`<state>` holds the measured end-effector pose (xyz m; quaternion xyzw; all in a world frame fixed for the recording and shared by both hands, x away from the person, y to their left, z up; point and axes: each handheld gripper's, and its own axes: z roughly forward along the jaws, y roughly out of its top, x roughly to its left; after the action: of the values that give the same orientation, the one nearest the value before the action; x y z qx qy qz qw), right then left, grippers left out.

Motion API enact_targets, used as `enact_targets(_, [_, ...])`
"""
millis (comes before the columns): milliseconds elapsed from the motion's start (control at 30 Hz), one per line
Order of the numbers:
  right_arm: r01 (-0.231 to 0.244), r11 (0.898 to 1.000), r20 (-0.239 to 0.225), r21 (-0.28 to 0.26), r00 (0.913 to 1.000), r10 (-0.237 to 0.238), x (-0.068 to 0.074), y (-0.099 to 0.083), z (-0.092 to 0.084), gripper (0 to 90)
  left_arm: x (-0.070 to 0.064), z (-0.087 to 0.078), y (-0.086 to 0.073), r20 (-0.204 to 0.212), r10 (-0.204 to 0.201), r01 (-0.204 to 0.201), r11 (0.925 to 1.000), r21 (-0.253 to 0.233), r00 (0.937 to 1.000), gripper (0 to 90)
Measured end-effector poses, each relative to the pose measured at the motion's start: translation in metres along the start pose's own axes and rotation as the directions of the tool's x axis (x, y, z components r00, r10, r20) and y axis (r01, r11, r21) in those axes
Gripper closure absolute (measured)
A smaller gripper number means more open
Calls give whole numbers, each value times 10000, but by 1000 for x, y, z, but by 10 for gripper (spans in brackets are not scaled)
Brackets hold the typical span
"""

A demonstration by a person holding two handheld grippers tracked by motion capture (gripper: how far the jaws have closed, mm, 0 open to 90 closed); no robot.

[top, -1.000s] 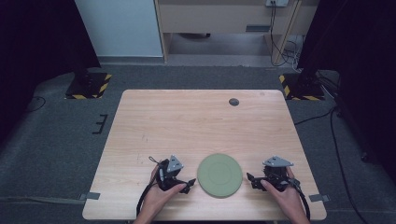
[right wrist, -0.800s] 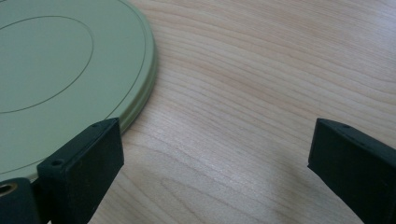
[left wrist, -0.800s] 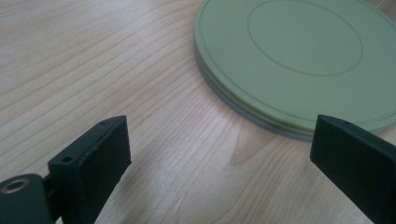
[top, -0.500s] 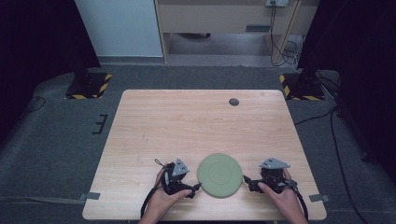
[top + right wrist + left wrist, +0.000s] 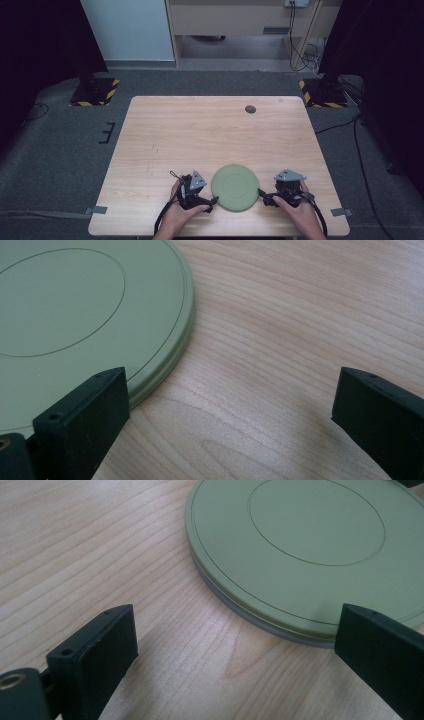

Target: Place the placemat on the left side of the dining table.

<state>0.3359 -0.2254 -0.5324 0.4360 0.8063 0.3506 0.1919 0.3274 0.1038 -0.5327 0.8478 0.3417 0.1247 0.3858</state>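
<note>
- The left gripper (image 5: 212,201) rests low on the bench (image 5: 200,135), just beside the left rim of the green plate (image 5: 235,187). Its jaws are spread wide and pinch nothing. In the left gripper view one jaw overlaps the plate's near rim while the other stands over bare wood.
- The green plate (image 5: 300,550) lies flat near the front edge of the bench, between the two grippers. It is a round, shallow disc with a fine ring scored around a flat centre and a paler lower edge showing at the rim.
- The right gripper (image 5: 261,195) sits at the plate's right rim, jaws likewise parted and empty. In the right gripper view, the plate (image 5: 75,315) lies at the left jaw and open wood (image 5: 280,340) fills the rest of the gap.
- The step in hand looks like the approach to a two-sided grasp of the plate; neither gripper has a hold yet.
- The next move, as I judge it, calls for each gripper to bring one jaw over and one under the thin rim before closing. The plate lies flush on the wood, so getting under it may need a tilt or a slide toward the bench edge.
- A small dark round spot (image 5: 250,109) sits far back on the bench, well apart from the work.
- No brand, label or writing can be read on the plate, the grippers or the bench.
</note>
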Motion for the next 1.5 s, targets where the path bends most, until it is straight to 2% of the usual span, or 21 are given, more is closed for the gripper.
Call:
enact_targets(500, [-135,9998,516,-150,9986,143,-1,4,4,31,6,7,5,-294,-271,268,9996,-88,9992,0])
enact_targets(633, [-179,9997,307,-149,9994,183,-1,4,2,35,4,4,5,-227,-187,183,9996,-193,9996,39])
enact_targets(733, [12,9999,144,-156,9999,-10,3,3,0,35,1,6,5,-227,-25,22,9999,-125,9997,44])
enact_targets(900, [-29,9999,232,-122,9997,31,3,5,2,15,3,7,7,-275,-40,38,10000,-80,9996,20])
enact_targets(1200, [-87,9998,399,-174,9992,93,1,7,6,14,5,8,9,-352,1,-6,9999,-134,9994,36])
enact_targets(1500, [-20,9999,159,-106,9999,22,4,6,4,34,3,7,10,-359,49,-62,9993,-360,9993,65])
